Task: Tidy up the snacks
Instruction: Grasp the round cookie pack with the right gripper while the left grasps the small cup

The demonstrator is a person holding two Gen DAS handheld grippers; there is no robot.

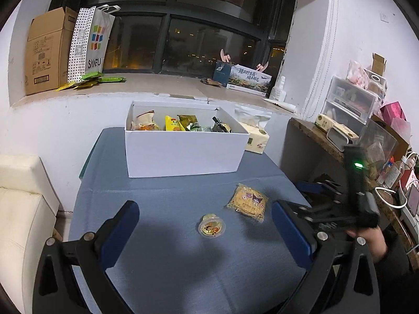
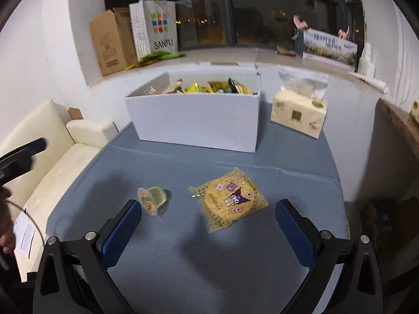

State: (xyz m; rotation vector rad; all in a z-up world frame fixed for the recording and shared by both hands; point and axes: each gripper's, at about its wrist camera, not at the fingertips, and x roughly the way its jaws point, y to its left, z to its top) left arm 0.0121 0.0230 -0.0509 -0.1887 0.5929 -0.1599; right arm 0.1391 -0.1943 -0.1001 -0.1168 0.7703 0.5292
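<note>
A white box [image 1: 183, 154] [image 2: 199, 120] holding several snack packs stands at the far side of the blue-clothed table [image 1: 170, 261] [image 2: 209, 261]. A small round jelly cup [image 1: 211, 227] [image 2: 153, 199] and a yellow cracker packet with a cartoon figure [image 1: 248, 202] [image 2: 230, 198] lie on the cloth in front of it. My left gripper [image 1: 205, 230] is open and empty, with the jelly cup between its fingers' line. My right gripper [image 2: 208, 225] is open and empty, just short of the cracker packet. The right gripper's body [image 1: 356, 191] shows at the right of the left wrist view.
A tissue pack [image 2: 298, 113] [image 1: 256, 137] stands right of the box. A cream sofa [image 2: 60, 162] [image 1: 23, 209] is on the left. A cluttered side shelf [image 1: 366, 136] is on the right. A cardboard box [image 1: 47, 49] and paper bag [image 1: 90, 44] sit on the window ledge.
</note>
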